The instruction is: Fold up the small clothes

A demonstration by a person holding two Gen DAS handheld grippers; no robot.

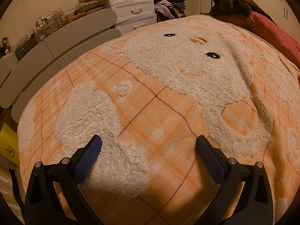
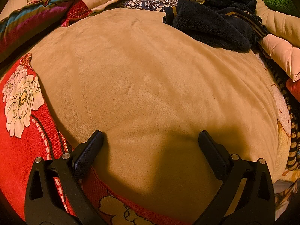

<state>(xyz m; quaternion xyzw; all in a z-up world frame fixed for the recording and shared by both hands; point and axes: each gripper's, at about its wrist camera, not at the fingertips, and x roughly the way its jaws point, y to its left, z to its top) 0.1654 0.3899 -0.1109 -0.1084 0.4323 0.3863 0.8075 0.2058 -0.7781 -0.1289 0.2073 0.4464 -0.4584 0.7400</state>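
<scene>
Both the left gripper and right gripper are spread wide and empty, and the dark fleece top far to the right looks soft, light and floppy, best pinched at its striped hem.

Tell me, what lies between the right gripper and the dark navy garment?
Only bare tan blanket lies between the right gripper and the navy garment; the right wrist view shows it.

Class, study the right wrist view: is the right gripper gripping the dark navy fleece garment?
No: the right gripper is open and empty above the tan blanket, while the dark navy fleece garment lies far beyond it.
</scene>
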